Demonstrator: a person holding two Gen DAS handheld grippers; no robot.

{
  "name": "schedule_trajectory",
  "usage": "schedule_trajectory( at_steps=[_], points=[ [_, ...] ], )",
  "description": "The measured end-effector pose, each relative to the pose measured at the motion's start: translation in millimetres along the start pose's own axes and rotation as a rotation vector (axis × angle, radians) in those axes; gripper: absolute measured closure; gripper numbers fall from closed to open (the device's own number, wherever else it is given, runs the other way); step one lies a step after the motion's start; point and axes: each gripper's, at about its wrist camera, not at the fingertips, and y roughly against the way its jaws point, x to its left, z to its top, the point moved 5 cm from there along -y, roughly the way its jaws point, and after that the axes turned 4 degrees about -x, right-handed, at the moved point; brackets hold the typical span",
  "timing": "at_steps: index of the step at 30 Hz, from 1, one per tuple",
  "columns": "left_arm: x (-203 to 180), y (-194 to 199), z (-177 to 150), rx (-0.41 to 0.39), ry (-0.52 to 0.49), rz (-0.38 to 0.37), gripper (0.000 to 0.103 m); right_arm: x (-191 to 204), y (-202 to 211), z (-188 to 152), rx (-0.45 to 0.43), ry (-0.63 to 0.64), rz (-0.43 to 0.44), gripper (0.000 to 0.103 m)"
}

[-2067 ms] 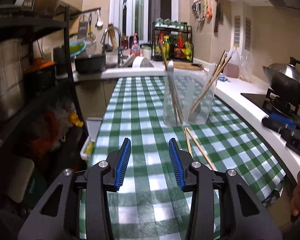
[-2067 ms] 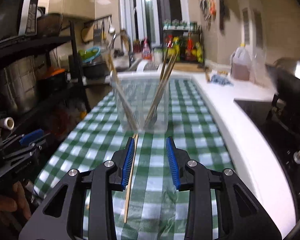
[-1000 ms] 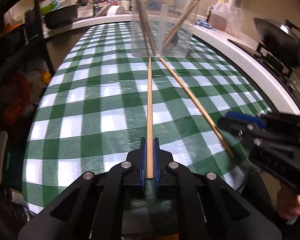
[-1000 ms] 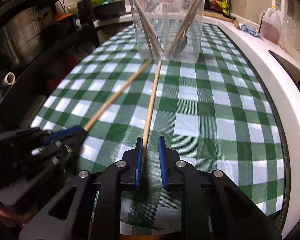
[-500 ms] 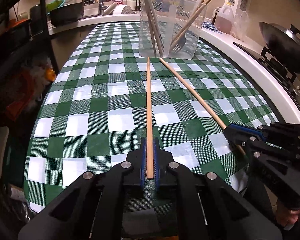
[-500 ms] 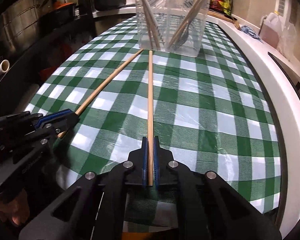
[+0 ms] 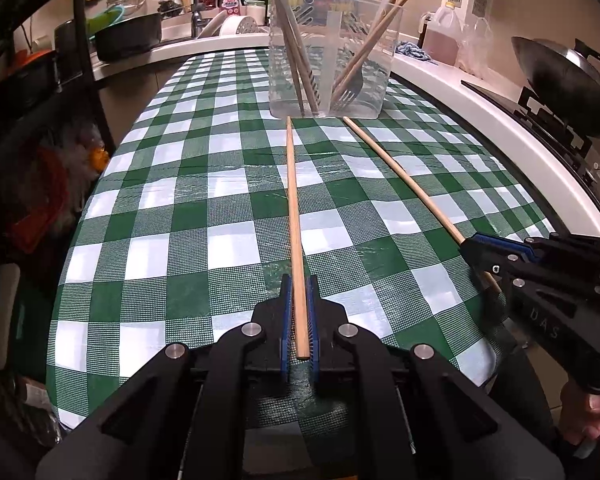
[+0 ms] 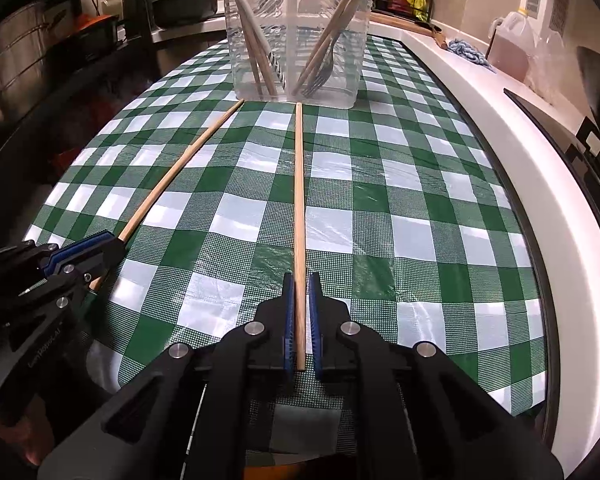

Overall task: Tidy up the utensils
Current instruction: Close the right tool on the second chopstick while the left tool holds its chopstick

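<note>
Both grippers pinch for me: left gripper (image 7: 299,322) on one wooden chopstick (image 7: 294,216), right gripper (image 8: 300,320) on the other chopstick (image 8: 299,208), near the tablecloth's (image 7: 180,208) front edge, tips toward the clear utensil holder (image 7: 332,60).

Left gripper (image 7: 299,316): black body with blue ribbed pads, pointing forward and steeply down; jaws closed on the near end of a chopstick (image 7: 294,216).
Left gripper, seen from the right wrist (image 8: 100,246): low at the left edge, tips aimed inward; part of a hand (image 8: 28,446) shows beneath its handle.
Right gripper (image 8: 300,316): same build, pitched forward and down; pads clamped on the near end of a second chopstick (image 8: 299,204).
Right gripper, seen from the left wrist (image 7: 474,246): at the right edge, tips pointing inward.
Right hand (image 7: 592,420): fingers wrapped round the gripper's handle.
</note>
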Motion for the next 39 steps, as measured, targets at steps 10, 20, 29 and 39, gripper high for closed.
schedule_trajectory(
  at_steps=[10, 20, 29, 39],
  points=[
    [-4.0, 0.1, -0.3, -0.008, -0.022, 0.009, 0.096, 2.8, -0.3, -0.2, -0.008, 0.007, -0.003, 0.097],
    [-6.3, -0.9, 0.8, -0.021, -0.032, 0.014, 0.096, 3.5, 0.0, -0.1, -0.012, 0.020, -0.011, 0.096],
    [-6.9, -0.6, 0.8, -0.022, -0.035, 0.015, 0.096, 3.6, 0.3, -0.2, -0.012, 0.020, -0.011, 0.097],
    [-7.4, -1.0, 0.9, -0.020, -0.040, 0.017, 0.096, 3.2, 0.2, 0.1, -0.014, 0.027, -0.014, 0.097]
  ],
)
